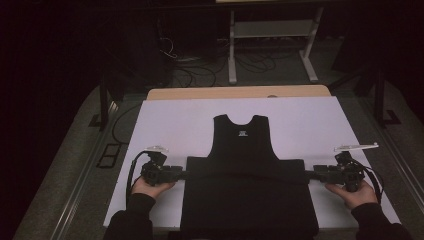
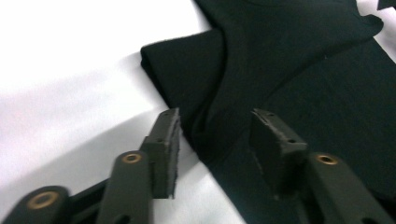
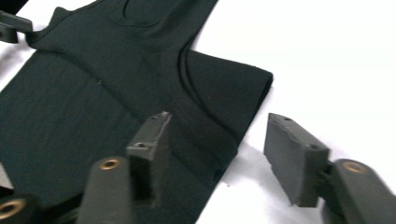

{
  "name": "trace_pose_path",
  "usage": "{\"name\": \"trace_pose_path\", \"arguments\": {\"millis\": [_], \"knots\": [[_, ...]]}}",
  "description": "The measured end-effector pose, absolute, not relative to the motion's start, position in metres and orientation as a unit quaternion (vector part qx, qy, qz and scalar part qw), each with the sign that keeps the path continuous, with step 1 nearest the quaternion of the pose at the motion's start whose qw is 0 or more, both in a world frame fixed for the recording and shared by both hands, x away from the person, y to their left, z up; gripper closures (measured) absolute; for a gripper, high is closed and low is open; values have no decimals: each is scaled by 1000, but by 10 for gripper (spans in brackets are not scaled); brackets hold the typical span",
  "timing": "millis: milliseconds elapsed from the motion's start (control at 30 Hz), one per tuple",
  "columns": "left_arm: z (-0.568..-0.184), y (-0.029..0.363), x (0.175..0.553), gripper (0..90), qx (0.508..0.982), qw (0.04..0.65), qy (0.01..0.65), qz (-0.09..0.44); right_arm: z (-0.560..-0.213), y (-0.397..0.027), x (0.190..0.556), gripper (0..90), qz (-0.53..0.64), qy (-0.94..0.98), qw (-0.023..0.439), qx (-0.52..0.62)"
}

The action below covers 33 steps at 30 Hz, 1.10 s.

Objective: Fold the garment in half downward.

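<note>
The room beyond the bench [image 1: 165, 120] is nearly black in the high view, so the far floor shows little more than loose cables and a pale frame stand [image 1: 272, 45] at the top centre, and the lower edge of the frame cuts off the near hem of the garment and the person's sleeves. The black tank top [image 1: 245, 175] lies flat on the white bench top, neck and shoulder straps pointing toward the upper middle of the frame, with a small pale label just below the neckline too tiny to read. Its lower part has been folded up into a broad dark band that is wider than the chest section above it, and black on black makes the layers hard to separate from above. In the left gripper view the fold shows as a thick, rounded cloth edge near the upper centre, with the armhole curve running across it. The left gripper [image 2: 215, 140] is spread, one jaw over white bench and the other over cloth, the folded edge lying between them with neither pad pressing it. The right gripper [image 3: 224, 144] is spread likewise at the opposite end of the fold, one jaw above the fabric and the other over bare bench, the cloth's corner loose between them.
</note>
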<state>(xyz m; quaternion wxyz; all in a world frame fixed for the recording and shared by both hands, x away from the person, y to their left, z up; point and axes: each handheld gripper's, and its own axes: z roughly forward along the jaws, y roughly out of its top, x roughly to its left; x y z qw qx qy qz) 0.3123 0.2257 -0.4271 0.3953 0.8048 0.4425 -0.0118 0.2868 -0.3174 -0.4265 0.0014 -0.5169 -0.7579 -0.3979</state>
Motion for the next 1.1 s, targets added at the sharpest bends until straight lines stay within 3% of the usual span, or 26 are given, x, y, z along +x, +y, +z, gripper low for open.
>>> {"name": "trace_pose_path", "arguments": {"millis": [233,467,733,1100], "knots": [[-421,228,311,302,800,413,435,32,-422,-319,288,159,-418,-753,-20,-508],[-419,230,313,162,798,425,425,43,-418,-317,288,21,-430,-761,-34,-485],[-422,230,321,54,804,429,407,60,-415,-315,294,0,-432,-768,-54,-469],[-417,231,332,0,807,432,397,73,-410,-313,303,0,-439,-770,-73,-458]]}}
